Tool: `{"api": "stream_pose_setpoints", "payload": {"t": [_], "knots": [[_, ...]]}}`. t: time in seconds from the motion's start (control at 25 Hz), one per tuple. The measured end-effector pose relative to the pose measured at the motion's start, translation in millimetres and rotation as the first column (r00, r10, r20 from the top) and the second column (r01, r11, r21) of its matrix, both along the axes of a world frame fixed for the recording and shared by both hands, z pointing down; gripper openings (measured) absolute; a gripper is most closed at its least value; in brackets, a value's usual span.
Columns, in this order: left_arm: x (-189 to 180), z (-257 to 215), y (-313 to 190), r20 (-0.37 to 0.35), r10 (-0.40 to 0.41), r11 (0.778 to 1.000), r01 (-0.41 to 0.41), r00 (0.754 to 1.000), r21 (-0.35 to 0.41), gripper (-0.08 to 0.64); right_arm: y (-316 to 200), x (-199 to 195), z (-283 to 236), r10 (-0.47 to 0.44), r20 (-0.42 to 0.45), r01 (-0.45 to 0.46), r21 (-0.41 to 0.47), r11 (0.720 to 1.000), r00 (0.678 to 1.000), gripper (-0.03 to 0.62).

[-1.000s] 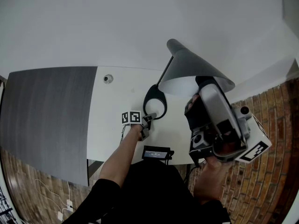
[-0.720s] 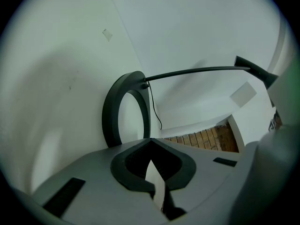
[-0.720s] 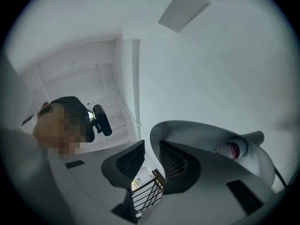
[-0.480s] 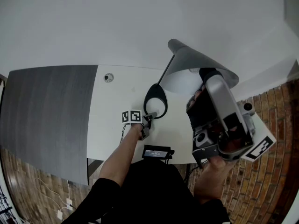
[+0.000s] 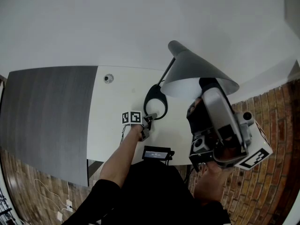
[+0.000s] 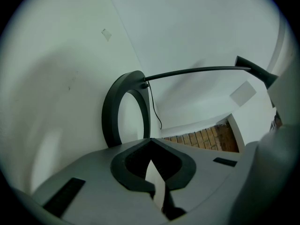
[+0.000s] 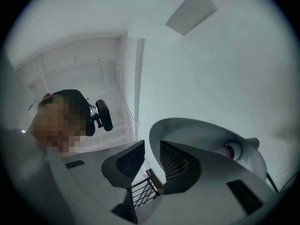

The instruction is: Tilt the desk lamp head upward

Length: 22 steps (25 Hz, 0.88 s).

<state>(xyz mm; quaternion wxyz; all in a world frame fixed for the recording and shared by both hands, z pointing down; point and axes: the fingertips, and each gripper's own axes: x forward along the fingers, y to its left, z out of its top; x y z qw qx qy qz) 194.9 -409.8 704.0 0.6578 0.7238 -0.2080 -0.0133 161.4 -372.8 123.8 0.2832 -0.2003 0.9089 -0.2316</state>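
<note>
Against the picture of one second ago almost nothing differs: the lamp head (image 5: pixel 194 67) and the right claw (image 5: pixel 206 84) sit at nearly the same place in the head view, and the left claw (image 5: pixel 149 120) has not left its spot at the ring base (image 5: pixel 146 101). The lamp head is a grey cone directly in front of the right claw's tips and a little above them. Its long axis goes from the narrow neck, on the far side from this claw, to the wide mouth, which looks down and toward the claw. In the right gripper view the lamp head (image 7: pixel 201 132) turns this mouth to the camera, and the bulb (image 7: pixel 228 150) shows deep inside. The right claw (image 7: pixel 152 146) has its jaws apart with a clear gap; the rim of the cone comes down just at this gap and passes behind one jaw, and I cannot tell if a pad touches it. The left claw (image 6: pixel 150 142) has its jaws closed tip to tip. The ring base (image 6: pixel 110 118) lies just ahead of them on the white table (image 5: pixel 112 125), and the thin stem (image 6: pixel 197 71) rises from the ring, away from this claw. Some parts stay unseen: the right claw covers the near rim in the head view, and the left gripper view cuts the cone off at its edge.
</note>
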Motion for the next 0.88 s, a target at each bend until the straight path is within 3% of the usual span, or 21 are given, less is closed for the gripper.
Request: {"api": "stream_pose_setpoints", "payload": {"t": [0.2, 0.88], "knots": [[-0.9, -0.1, 0.0, -0.003, 0.0, 1.0, 0.0, 1.0, 0.005, 0.009, -3.4, 5.7, -0.4, 0.056, -0.004, -0.056, 0.009, 0.998, 0.998, 0.103], [-1.7, -0.2, 1.8, -0.003, 0.006, 1.0, -0.006, 1.0, 0.01, 0.009, -7.3, 6.6, -8.9, 0.019, 0.062, -0.016, -0.043, 0.999, 0.998, 0.103]]}}
